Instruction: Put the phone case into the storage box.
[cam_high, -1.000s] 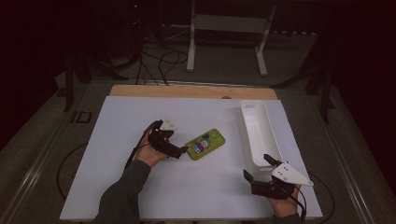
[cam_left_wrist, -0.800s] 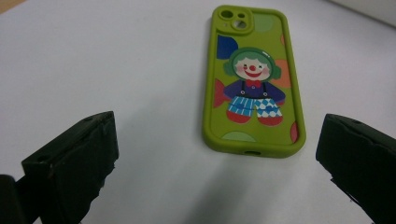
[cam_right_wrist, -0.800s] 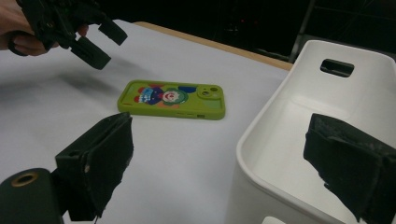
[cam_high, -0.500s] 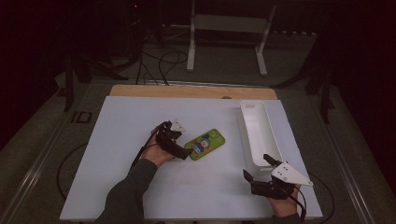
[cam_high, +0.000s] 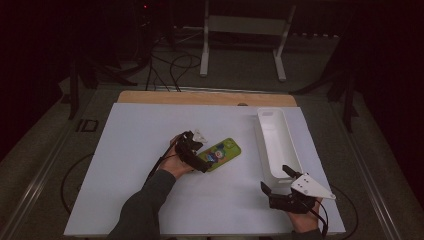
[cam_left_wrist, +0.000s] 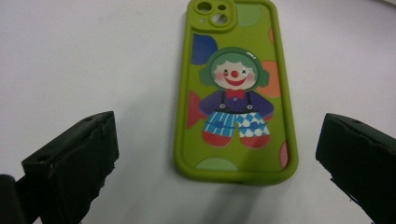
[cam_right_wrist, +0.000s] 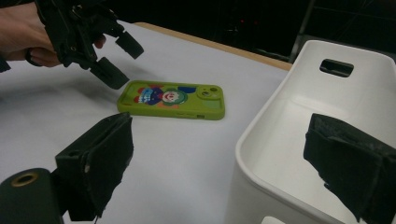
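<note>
The left gripper (cam_left_wrist: 219, 154), jaws spread wide and empty, straddles the near end of the green phone case (cam_left_wrist: 236, 88), whose long axis runs straight ahead between them.

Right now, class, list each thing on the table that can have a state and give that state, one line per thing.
Phone case: lying flat on the table, clown print up, not gripped.
Bin: upright, nothing in it as far as can be seen.
Left gripper: open, fingers either side of the case's near end, not touching it.
Right gripper: open, holding nothing, at the bin's near end.
</note>
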